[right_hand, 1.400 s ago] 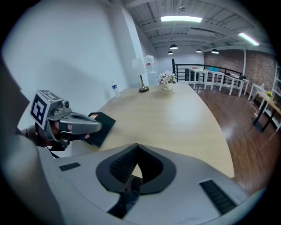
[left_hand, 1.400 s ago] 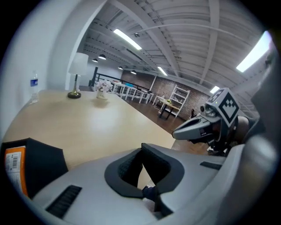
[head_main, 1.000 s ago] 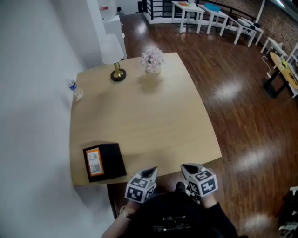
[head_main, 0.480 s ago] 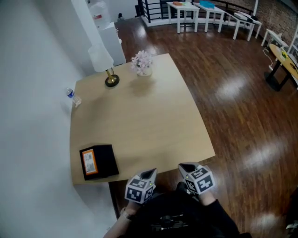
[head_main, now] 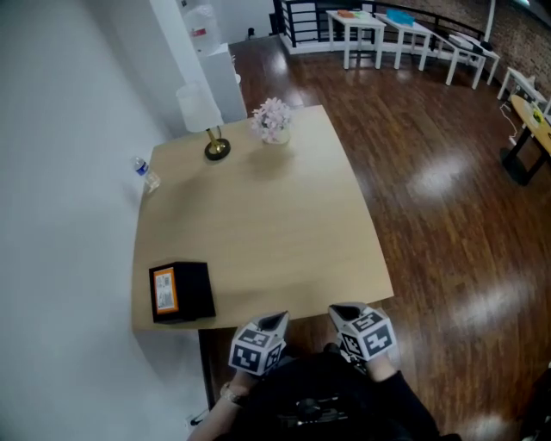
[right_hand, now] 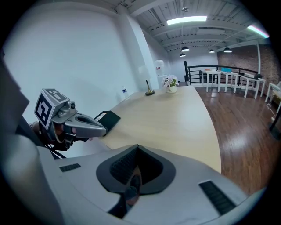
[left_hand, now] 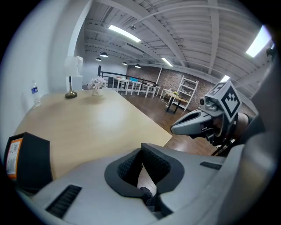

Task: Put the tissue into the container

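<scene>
A black box point(head_main: 181, 291) with an orange label lies on the near left corner of the light wooden table point(head_main: 258, 224); it also shows as the box point(left_hand: 26, 160) and the box point(right_hand: 107, 117) in the gripper views. I see no loose tissue anywhere. My left gripper point(head_main: 277, 320) and right gripper point(head_main: 344, 312) hover side by side just off the table's near edge, to the right of the box. The left gripper point(left_hand: 141, 151) is shut with nothing in it. Jaws of the right gripper point(right_hand: 137, 150) also meet, empty.
At the table's far end stand a white lamp point(head_main: 207, 121) and a small vase of pink flowers point(head_main: 273, 121). A water bottle point(head_main: 145, 170) stands at the left edge by the white wall. Dark wooden floor lies to the right, with white tables point(head_main: 379, 26) far off.
The head view has shifted slightly. Both grippers stay at the near edge, shut, and nothing on the table has moved.
</scene>
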A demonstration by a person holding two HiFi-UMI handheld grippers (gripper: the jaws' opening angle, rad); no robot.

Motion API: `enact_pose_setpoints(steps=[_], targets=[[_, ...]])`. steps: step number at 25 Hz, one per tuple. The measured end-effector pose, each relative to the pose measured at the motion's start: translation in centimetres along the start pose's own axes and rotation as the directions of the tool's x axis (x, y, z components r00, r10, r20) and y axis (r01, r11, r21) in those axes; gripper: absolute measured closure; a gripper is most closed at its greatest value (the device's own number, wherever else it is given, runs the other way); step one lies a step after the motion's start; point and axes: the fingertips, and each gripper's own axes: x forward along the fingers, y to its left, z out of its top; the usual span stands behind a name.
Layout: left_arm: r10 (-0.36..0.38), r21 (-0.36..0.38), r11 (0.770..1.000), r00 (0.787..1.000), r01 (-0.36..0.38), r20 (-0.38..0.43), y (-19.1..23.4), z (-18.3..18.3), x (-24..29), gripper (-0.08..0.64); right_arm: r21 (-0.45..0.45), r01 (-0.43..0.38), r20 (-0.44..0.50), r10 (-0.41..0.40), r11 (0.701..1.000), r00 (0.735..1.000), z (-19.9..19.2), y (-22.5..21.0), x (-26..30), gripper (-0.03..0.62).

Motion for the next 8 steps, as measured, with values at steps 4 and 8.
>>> enact_pose_setpoints(steps=[4,8], targets=[[0.003,0.007,1.000,1.000,-0.003,0.000,-0.51,0.15,0.27,0.558,0.001,-0.005,0.006,0.005,1.000,1.000,-0.30,-0.46,-0.10,0.592],[0.006,0.008,1.000,1.000,-0.006,-0.003,-0.71,-0.12,0.45,0.558,0.002,-0.005,0.013,0.005,1.000,1.000,-0.42,-0.69,-0.28,0.592]])
